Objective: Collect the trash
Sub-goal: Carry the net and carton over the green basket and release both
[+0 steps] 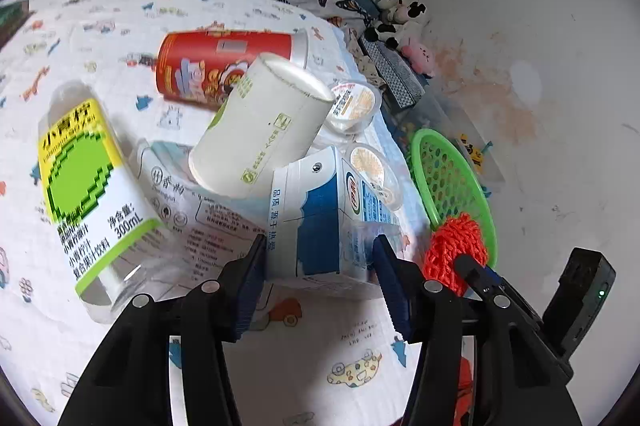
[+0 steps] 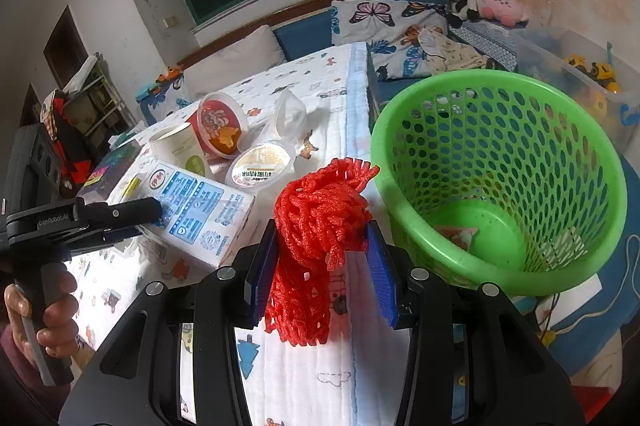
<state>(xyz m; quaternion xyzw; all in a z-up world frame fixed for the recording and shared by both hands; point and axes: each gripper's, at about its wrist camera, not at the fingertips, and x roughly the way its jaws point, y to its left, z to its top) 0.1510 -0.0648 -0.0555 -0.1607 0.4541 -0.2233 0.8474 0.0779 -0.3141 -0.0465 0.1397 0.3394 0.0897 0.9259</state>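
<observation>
While the left gripper [image 1: 322,282] reaches in low over the cartoon-print blanket [image 1: 312,358], its jaws stand apart on either side of the blue-and-white milk carton [image 1: 320,218], the carton sitting right between the pads; whether they press on it cannot be told. In the right wrist view the person's left hand [image 2: 40,318] wraps the handle from below, fingers curled round it. Over on the right, the right gripper [image 2: 322,266] points forward and its jaws are clamped on a bunched red foam net [image 2: 316,238], which bulges above the pads and hangs below them. Just beyond and to the right of that net sits the green basket [image 2: 500,129], tilted toward the camera, with some scraps lying in its bottom. Behind the carton there's a heap: a white paper cup [image 1: 260,125] lying on its side, resting over a red can [image 1: 224,65], a clear bottle with a yellow-green label [image 1: 92,185] to the left, also on its side, and two small sealed plastic cups [image 1: 354,103] to the right of the paper cup
</observation>
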